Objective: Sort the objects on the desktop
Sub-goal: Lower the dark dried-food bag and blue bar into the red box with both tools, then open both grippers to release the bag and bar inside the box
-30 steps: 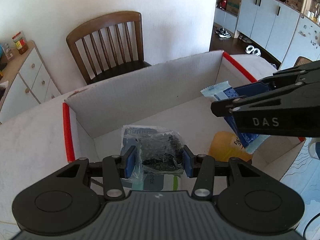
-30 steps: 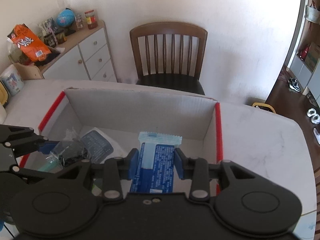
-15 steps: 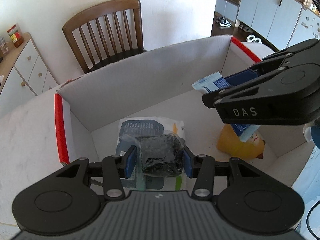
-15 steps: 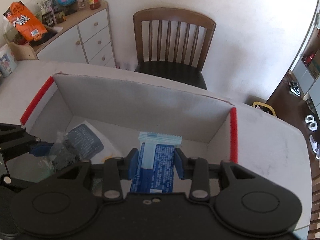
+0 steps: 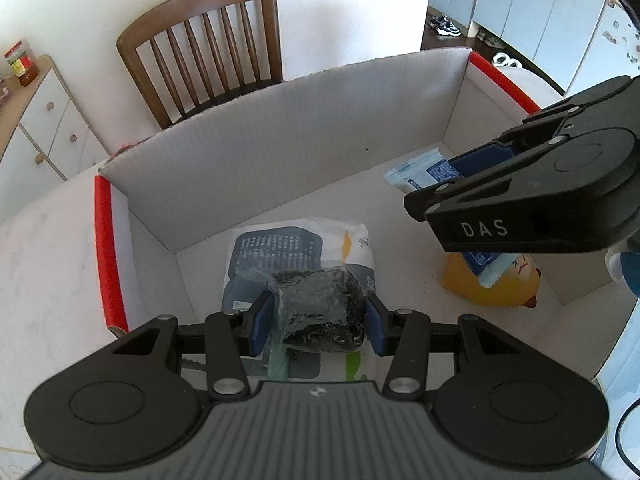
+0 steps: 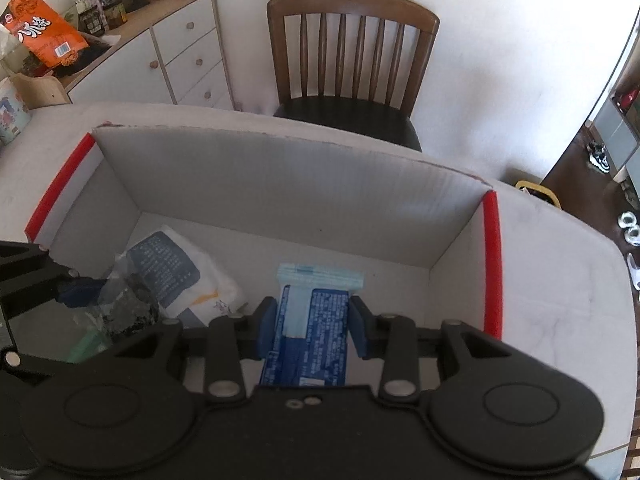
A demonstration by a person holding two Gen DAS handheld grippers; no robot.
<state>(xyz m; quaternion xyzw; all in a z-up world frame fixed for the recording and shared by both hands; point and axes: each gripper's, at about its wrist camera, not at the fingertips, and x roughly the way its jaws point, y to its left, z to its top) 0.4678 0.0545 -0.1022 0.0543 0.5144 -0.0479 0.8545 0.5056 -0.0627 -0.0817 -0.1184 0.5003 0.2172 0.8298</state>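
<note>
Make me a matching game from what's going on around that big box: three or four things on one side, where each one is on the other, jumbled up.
Things:
1. blue packet
2. clear bag of dark bits
3. yellow pouch
4. white-and-blue pack

Places:
A. lying on the box floor, under the left tongs
B. pinched in the right tongs
C. pinched in the left tongs
D. on the box floor, under the right tongs

Pairs: 1-B, 2-C, 3-D, 4-A

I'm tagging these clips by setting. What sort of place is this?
Most likely a home dining area: a wooden chair at the table, a drawer cabinet holding snacks and jars, shoes on the floor.
</note>
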